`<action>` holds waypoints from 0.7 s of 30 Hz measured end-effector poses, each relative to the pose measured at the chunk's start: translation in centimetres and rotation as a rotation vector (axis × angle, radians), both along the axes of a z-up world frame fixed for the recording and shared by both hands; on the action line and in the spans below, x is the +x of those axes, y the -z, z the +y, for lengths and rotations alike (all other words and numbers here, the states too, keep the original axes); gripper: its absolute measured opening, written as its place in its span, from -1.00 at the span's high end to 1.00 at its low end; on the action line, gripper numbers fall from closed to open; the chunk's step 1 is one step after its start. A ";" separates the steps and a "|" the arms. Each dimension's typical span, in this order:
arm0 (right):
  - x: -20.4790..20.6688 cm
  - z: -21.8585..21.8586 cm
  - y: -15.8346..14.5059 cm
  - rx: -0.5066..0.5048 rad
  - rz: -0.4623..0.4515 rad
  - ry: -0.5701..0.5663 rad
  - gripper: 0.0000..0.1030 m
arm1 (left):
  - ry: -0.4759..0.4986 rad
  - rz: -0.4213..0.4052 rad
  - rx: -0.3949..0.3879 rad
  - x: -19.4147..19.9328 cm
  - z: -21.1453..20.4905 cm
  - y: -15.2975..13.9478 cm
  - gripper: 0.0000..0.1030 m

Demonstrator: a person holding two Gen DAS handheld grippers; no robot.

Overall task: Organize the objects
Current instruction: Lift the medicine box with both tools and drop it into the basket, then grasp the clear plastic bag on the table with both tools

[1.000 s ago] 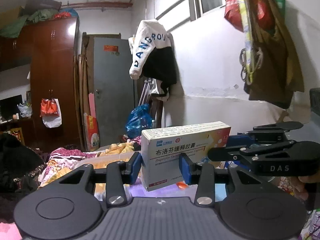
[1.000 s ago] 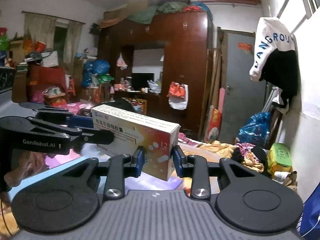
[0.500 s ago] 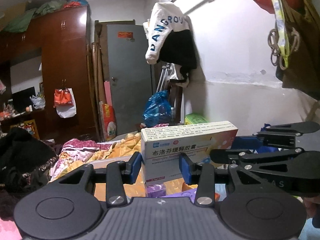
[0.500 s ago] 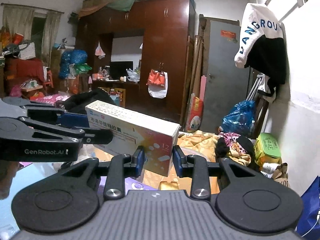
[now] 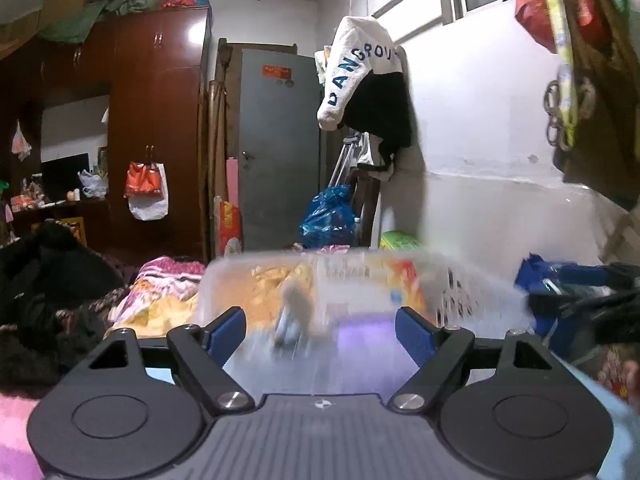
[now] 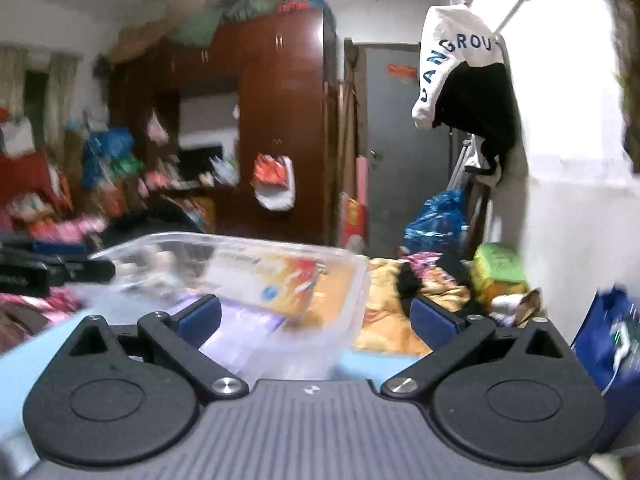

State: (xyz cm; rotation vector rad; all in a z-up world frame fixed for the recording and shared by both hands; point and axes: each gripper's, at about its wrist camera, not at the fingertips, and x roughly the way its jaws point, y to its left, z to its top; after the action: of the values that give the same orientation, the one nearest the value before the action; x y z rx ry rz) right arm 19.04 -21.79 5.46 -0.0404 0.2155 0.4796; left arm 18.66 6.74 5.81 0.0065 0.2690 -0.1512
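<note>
This is a lived-in bedroom of a home, crowded with belongings. A tall dark wooden wardrobe (image 5: 156,128) lines the far wall, with bundled bedding (image 5: 100,4) piled on its top and a plastic bag (image 5: 146,190) hanging from its door handle. Beside it stands a grey door (image 5: 280,148). A white and black jacket (image 5: 368,92) hangs on the whitewashed wall, near a blue plastic sack (image 5: 330,216). Rumpled patterned quilts (image 5: 160,288) and dark clothes (image 5: 44,280) cover the bed, and shopping bags (image 5: 592,60) hang under the window.
</note>
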 end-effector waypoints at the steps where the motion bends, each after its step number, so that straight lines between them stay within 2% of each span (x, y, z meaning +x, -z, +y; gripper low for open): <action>1: -1.5 -0.8 0.7 0.014 0.002 -0.007 -1.00 | -0.009 -0.021 0.009 -2.3 0.5 1.2 -0.67; 3: -4.5 -2.3 2.5 0.044 -0.004 -0.014 -1.00 | -0.041 -0.045 0.028 -5.6 1.1 3.1 -0.67; 6: -8.8 -3.7 4.9 0.031 -0.016 -0.016 -1.00 | -0.056 -0.073 0.062 -10.1 1.7 5.0 -0.67; 9: -11.9 -4.3 6.5 0.081 -0.012 -0.027 -1.00 | -0.080 -0.073 0.013 -13.5 2.5 6.3 -0.70; 11: -12.7 -3.6 7.5 0.084 -0.008 -0.046 -1.00 | -0.079 -0.043 -0.027 -14.4 2.4 7.1 -0.70; 14: -12.7 -1.4 8.2 0.026 -0.022 -0.065 -1.00 | -0.085 0.003 -0.010 -14.7 1.7 8.8 -0.70; 17: -12.4 -0.7 8.9 0.026 0.006 -0.110 -0.96 | -0.066 0.047 0.012 -14.6 1.1 10.2 -0.70; 19: -12.4 -0.5 9.3 0.014 0.007 -0.119 -0.87 | -0.049 0.066 0.012 -14.7 1.0 11.2 -0.71; 21: -12.3 -0.5 9.5 0.014 0.007 -0.124 -0.64 | -0.053 0.057 0.019 -14.8 0.6 11.7 -0.72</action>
State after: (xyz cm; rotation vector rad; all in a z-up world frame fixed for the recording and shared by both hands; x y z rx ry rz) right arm 6.71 -22.27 -4.03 -0.0382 0.2172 0.6044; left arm 3.88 7.35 -5.88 0.0136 0.3274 -0.0965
